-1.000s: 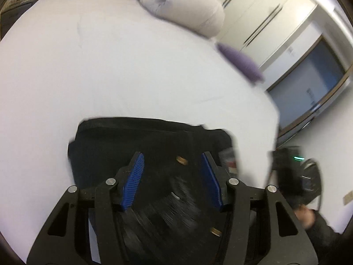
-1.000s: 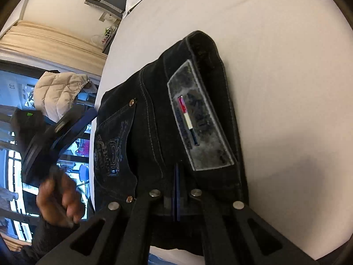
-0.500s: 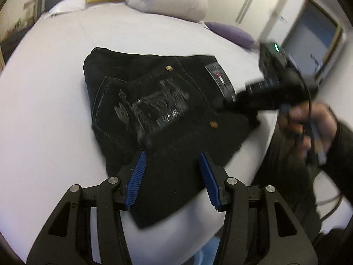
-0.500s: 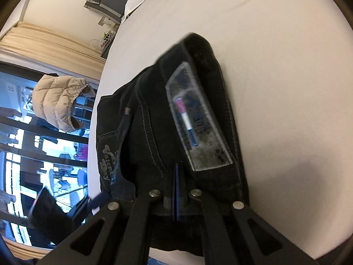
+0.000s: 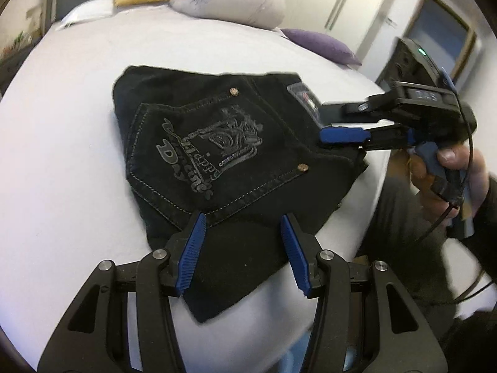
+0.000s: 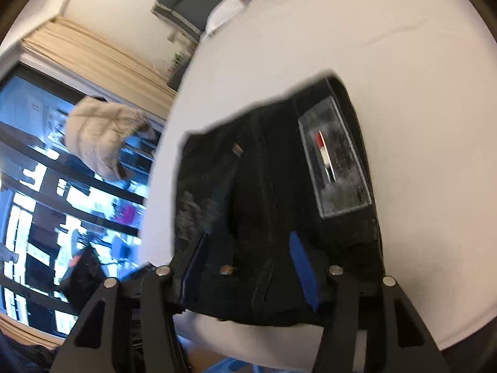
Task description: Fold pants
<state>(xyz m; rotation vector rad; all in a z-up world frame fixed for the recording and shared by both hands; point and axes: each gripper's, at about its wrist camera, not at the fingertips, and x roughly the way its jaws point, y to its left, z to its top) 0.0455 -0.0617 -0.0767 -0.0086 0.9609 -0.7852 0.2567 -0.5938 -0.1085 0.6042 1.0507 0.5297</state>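
Pants (image 5: pixel 236 155) are lying folded on the bed (image 5: pixel 62 143). Right tool (image 6: pixel 248 267) is opening, its pads clear of the waistband; left tool (image 5: pixel 242 248) is hovering released above them.

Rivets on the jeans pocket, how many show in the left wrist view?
2. One brass rivet sits at the pocket's upper corner, near the waistband. The other rivet sits at the pocket's lower right corner. More may be hidden under the fold.

Possibly "T.A.S" on the right gripper (image 5: pixel 341 124); ornate pocket (image 5: pixel 211 152) lettering unreadable.
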